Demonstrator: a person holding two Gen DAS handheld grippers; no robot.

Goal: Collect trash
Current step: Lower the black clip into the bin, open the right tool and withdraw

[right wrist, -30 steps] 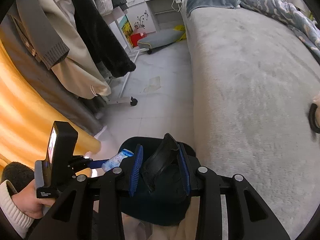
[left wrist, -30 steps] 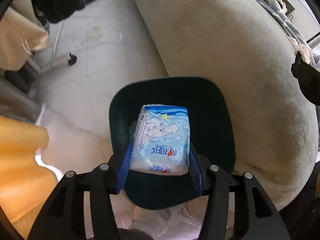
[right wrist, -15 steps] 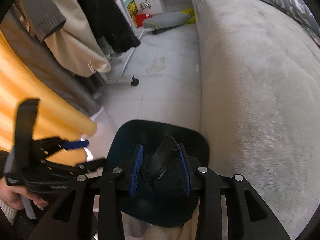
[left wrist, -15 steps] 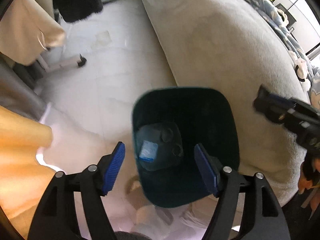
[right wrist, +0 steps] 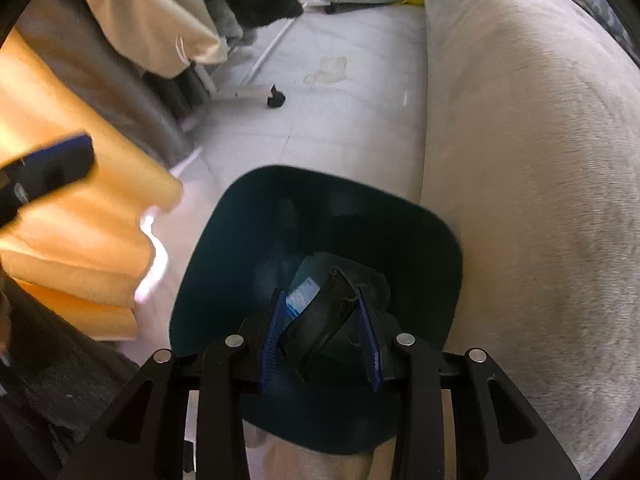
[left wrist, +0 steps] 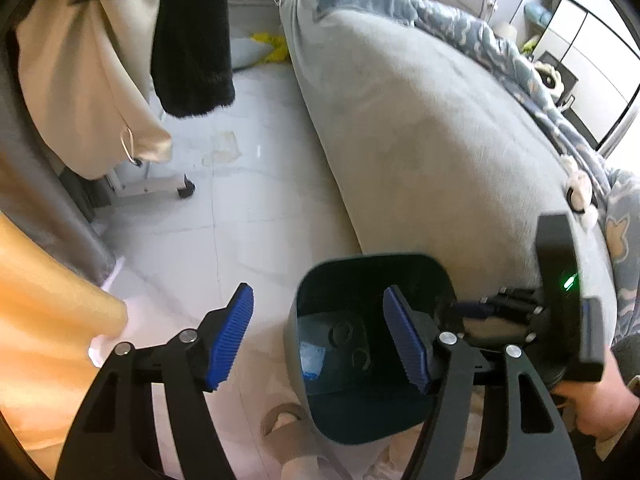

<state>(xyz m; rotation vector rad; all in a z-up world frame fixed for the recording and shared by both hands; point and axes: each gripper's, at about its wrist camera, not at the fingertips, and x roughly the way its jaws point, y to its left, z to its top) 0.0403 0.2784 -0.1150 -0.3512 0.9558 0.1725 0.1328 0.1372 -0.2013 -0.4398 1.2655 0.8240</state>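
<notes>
A dark teal trash bin stands on the floor beside the grey bed; it also shows in the right wrist view. A white and blue tissue pack lies at its bottom, also seen in the right wrist view. My left gripper is open and empty, above the bin's left rim. My right gripper is shut on a black crumpled piece of trash and holds it over the bin's opening. The right gripper also shows in the left wrist view.
A grey bed with a blue patterned quilt fills the right side. Hanging clothes on a wheeled rack stand at the left. An orange curtain hangs at the near left. The floor is pale tile.
My left gripper opened and the tissue pack dropped into the bin. The left gripper then shifted left and tilted up. My right gripper moved over the bin, still holding the black trash.
</notes>
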